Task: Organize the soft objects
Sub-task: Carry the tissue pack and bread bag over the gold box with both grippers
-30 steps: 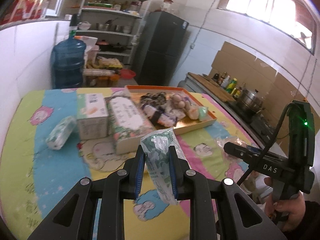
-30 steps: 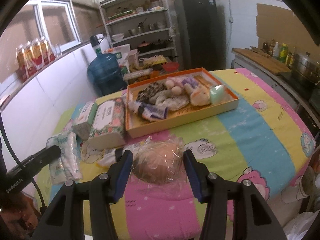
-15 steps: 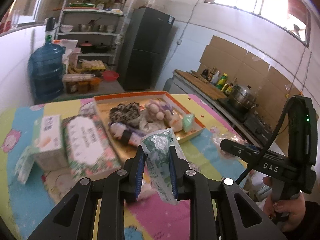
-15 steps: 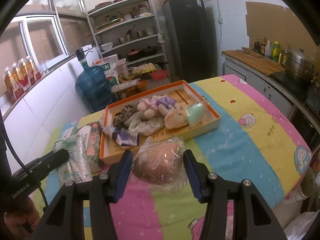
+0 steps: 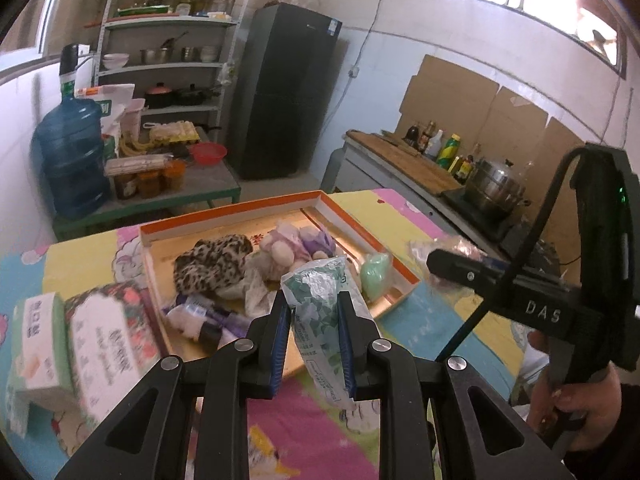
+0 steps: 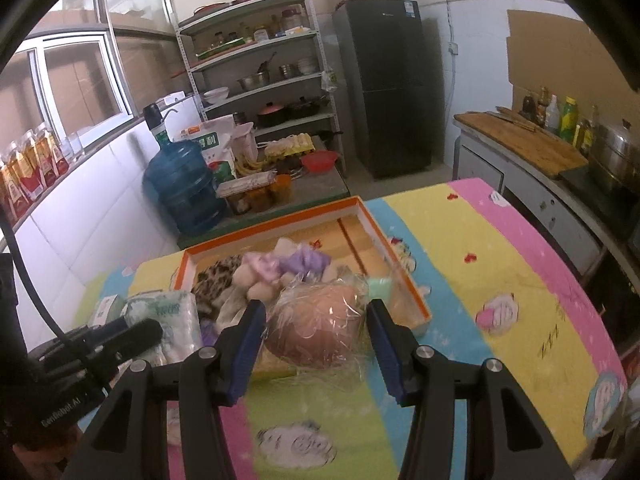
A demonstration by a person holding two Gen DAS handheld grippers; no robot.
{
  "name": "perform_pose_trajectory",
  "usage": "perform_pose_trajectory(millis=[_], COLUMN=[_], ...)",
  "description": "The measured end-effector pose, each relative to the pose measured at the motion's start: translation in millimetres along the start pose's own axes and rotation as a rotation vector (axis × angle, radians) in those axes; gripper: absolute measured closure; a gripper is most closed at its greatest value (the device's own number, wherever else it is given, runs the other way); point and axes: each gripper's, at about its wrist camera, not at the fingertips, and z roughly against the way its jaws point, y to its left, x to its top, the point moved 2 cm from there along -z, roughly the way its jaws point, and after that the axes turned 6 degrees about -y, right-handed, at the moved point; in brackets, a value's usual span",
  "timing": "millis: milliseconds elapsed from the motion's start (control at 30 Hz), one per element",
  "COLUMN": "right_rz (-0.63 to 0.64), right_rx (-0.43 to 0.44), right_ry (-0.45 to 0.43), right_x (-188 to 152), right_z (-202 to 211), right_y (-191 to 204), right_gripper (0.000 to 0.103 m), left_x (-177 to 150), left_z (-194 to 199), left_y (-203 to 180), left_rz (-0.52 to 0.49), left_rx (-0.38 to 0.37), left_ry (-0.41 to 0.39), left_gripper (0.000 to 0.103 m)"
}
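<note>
Room: a kitchen, with a black fridge (image 6: 384,88), metal shelving (image 6: 256,68) and a blue water jug (image 6: 184,188) behind a table under a striped cartoon cloth (image 6: 500,280).
Tray: the orange-rimmed tray (image 5: 236,210) sits mid-table and already holds a leopard-print fabric piece (image 5: 212,264), pale plush toys (image 5: 288,248) and a mint-green soft item (image 5: 374,276).
Left out: two boxed tissue packs (image 5: 108,340) lie beside the tray, not yet sorted.
Left gripper (image 5: 312,340): clamped on a leaf-print soft tissue pack (image 5: 320,312), carried over the tray's near edge.
Right gripper (image 6: 316,348): jaws apart around a film-wrapped peach-coloured soft ball (image 6: 320,332), held just short of the tray.
Progress: judged well along, with two items in flight and the boxed packs left.
</note>
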Motion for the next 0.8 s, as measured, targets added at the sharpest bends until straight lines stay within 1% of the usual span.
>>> perform_pose_trajectory(millis=[233, 400, 800], right_rz=[0.010, 0.022, 0.055], right_rx=[0.028, 0.054, 0.119], right_ry=[0.013, 0.025, 0.048], right_x=[23, 35, 47], right_z=[-36, -61, -107], right_y=[-25, -37, -43], right_gripper=[0.050, 0.050, 0.050], left_x=[9, 10, 9], left_z=[-37, -57, -85], left_y=[-7, -8, -13], left_rz=[-0.004, 0.000, -0.001], left_rx=[0.047, 0.075, 0.120], left_ry=[0.027, 0.052, 0.090], left_gripper=[0.080, 0.080, 0.080])
